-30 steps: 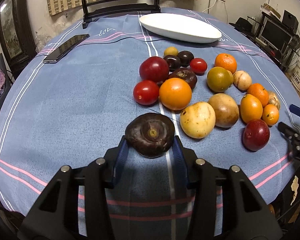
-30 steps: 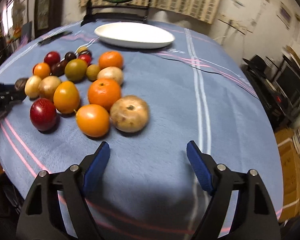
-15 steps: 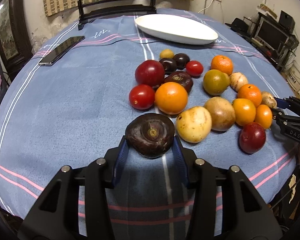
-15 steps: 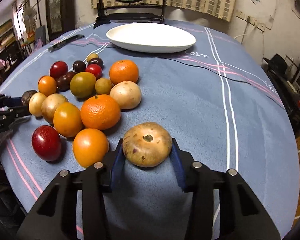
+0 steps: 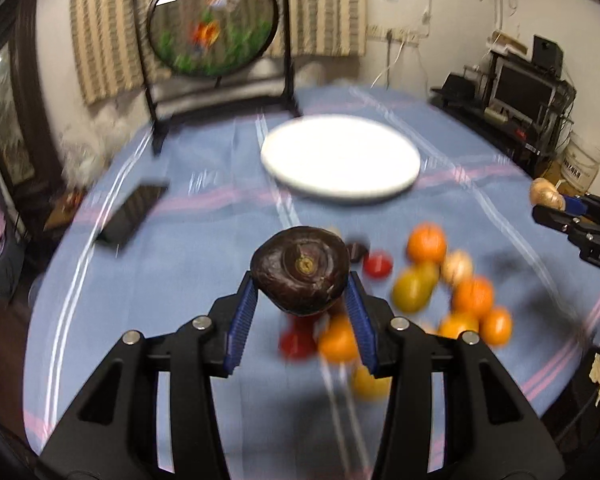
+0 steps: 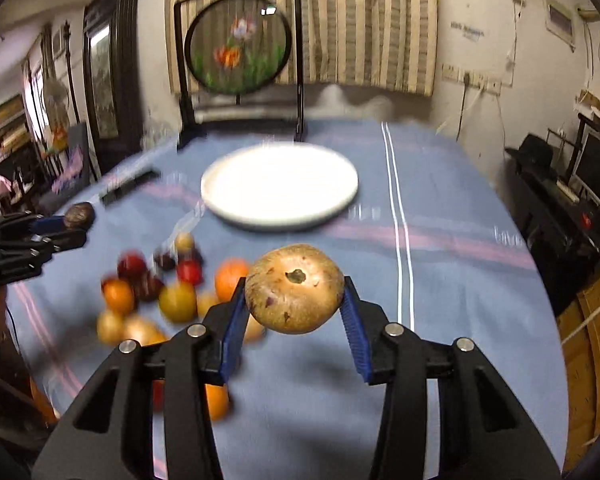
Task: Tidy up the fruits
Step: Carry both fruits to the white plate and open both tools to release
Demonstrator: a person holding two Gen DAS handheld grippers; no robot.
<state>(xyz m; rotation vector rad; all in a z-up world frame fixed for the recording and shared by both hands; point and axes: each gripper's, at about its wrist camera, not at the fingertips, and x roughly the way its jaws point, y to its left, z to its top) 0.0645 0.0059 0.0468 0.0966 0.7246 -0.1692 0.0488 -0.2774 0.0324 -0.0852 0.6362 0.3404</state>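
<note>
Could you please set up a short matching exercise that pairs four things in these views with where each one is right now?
Things:
1. dark purple fruit
2. tan speckled fruit
3. white plate
4. black phone

Places:
A. lying flat on the blue cloth near the table's left edge
B. held above the table in the right gripper
C. on the cloth at the far side, nothing on it
D. held above the table in the left gripper

Pairs: 1-D, 2-B, 3-C, 4-A
</note>
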